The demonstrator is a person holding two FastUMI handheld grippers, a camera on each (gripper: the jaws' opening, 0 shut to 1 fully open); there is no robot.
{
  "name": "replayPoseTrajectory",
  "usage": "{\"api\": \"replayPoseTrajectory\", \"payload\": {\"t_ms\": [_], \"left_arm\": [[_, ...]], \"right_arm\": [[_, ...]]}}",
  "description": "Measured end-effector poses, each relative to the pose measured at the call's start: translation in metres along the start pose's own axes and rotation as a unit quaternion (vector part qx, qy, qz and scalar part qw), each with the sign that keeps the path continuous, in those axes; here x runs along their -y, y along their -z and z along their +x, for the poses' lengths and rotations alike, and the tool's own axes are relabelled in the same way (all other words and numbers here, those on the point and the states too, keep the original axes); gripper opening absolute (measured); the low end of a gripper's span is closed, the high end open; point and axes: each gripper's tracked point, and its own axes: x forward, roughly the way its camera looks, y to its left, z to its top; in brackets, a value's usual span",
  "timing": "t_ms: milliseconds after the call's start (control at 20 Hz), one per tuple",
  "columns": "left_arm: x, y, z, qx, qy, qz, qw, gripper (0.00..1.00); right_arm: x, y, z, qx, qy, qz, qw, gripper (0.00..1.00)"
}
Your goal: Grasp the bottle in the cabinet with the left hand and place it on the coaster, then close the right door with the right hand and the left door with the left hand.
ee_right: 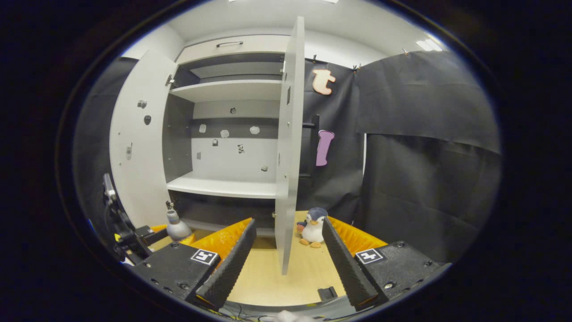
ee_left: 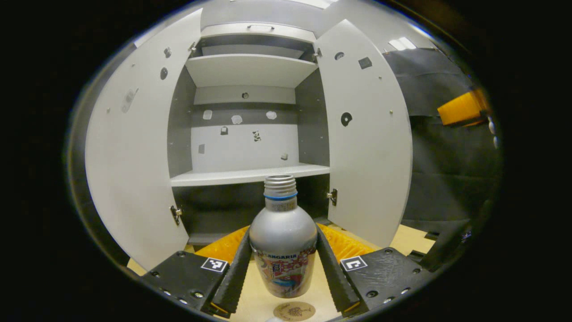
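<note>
1. The bottle (ee_left: 283, 250) stands upright between the fingers of the left gripper (ee_left: 283, 273), out of the cabinet (ee_left: 250, 134) and above the worktop (ee_left: 254, 299). Both fingers appear to press on its lower body, one on each side, closed to the bottle's width.
2. The coaster (ee_left: 294, 310) lies on the worktop just near of the bottle's base, directly below it in the left gripper view. Whether the base touches the worktop cannot be told; it appears slightly raised.
3. Step in hand, as judged: transfer of the bottle to the coaster. The bottle is not yet on it.
4. Next move calls for: bring the bottle a little nearer, centre the base over the coaster, lower it upright, then open the fingers.
5. In the right gripper view, the bottle and left gripper show far left, low, near the cabinet's base.
6. The right gripper (ee_right: 286, 264) has its fingers wide apart and holds nothing. The right door (ee_right: 288, 147) stands edge-on between and beyond them, not touched.
7. The left door (ee_left: 134, 147) and the right door are both fully open. Neither closing step is begun.
8. A toy penguin (ee_right: 313, 227) sits on the worktop just right of the right door, on its outer face side, so probably out of the closing swing.
</note>
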Motion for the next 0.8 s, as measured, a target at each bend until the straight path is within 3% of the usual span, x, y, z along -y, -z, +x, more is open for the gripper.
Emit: {"api": "replayPoseTrajectory", "payload": {"t_ms": [50,450,500,800], "left_arm": [[0.003,0.010,-0.001,0.002,0.006,0.002,1.000,0.77],[0.018,0.093,-0.011,0.000,0.047,0.020,0.999,0.77],[0.018,0.103,-0.011,-0.004,0.049,0.013,0.999,0.80],[0.014,0.139,-0.013,-0.012,0.040,-0.016,0.999,0.77]], "right_arm": [[-0.002,-0.002,-0.001,-0.001,-0.001,-0.002,1.000,0.97],[-0.015,0.004,-0.009,-0.018,-0.011,-0.030,0.999,0.98],[-0.017,0.005,-0.010,-0.019,-0.012,-0.032,0.999,0.98],[-0.023,0.012,-0.009,-0.040,-0.022,-0.050,0.998,0.97]]}}
